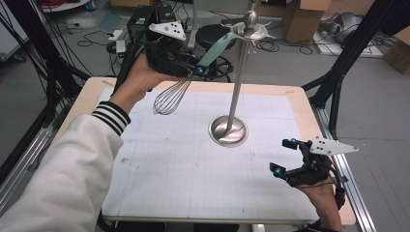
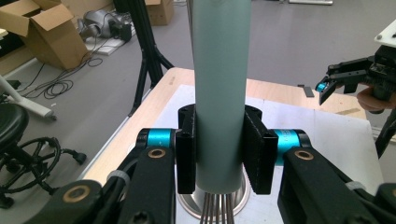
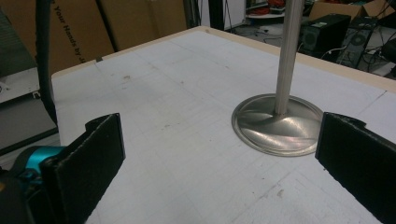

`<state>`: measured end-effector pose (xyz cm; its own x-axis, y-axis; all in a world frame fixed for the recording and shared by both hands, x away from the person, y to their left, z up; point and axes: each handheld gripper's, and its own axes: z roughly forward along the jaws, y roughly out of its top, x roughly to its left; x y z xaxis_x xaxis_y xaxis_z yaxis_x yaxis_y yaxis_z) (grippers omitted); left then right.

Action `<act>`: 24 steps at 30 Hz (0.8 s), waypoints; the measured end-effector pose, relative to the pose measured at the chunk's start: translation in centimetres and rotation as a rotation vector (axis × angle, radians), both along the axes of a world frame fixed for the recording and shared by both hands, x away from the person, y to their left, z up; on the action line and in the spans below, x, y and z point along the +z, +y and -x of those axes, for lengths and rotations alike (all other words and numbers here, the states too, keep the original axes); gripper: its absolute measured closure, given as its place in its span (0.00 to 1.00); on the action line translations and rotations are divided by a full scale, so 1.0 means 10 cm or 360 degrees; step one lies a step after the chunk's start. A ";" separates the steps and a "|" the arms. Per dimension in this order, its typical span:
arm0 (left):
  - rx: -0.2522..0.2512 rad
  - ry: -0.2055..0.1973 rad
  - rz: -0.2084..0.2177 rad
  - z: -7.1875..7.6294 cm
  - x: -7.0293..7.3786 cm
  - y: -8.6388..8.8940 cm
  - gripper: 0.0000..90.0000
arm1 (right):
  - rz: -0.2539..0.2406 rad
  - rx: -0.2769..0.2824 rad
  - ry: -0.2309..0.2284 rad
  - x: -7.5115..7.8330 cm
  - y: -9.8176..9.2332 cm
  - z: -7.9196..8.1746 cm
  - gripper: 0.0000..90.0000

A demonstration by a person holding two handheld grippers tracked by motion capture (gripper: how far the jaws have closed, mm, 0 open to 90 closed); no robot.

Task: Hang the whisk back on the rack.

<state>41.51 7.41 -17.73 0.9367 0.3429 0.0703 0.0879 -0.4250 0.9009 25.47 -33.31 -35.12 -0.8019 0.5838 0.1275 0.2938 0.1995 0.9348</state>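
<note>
My left gripper (image 1: 196, 67) clamped the whisk (image 1: 193, 77) by its handle, tip slanting up toward the stand (image 1: 237, 92) top, while my right gripper (image 1: 285, 157) gaped empty.

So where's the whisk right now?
In the high view the whisk is up in the air at the back left, its green handle clamped in the left tongs, with the handle's tip by the top of the metal stand.

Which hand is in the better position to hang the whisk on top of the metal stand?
Left. The left gripper already clamps the whisk by its teal handle, whose end is near the stand top. The right gripper is open and low near the table edge.
</note>
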 end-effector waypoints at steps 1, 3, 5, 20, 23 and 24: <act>0.0002 -0.0002 -0.0004 -0.01 0.00 -0.01 0.77 | 0.0002 0.0002 0.0001 0.00 0.00 0.00 0.00; -0.0001 0.0002 -0.0003 -0.01 -0.01 -0.02 0.77 | 0.0002 -0.0001 0.0000 -0.01 0.00 0.00 0.00; 0.0002 0.0011 -0.0002 -0.01 -0.02 -0.03 0.77 | 0.0001 -0.0003 0.0005 -0.01 0.00 0.00 0.00; 0.0008 0.0024 -0.0030 -0.08 -0.06 -0.14 0.77 | -0.0007 -0.0008 0.0012 -0.02 -0.02 -0.01 0.00; 0.0009 0.0029 -0.0034 -0.10 -0.07 -0.16 0.77 | -0.0011 -0.0009 0.0012 -0.02 -0.02 -0.01 0.00; 0.0015 0.0030 -0.0035 -0.10 -0.08 -0.17 0.77 | -0.0011 -0.0009 0.0013 -0.02 -0.02 -0.01 0.00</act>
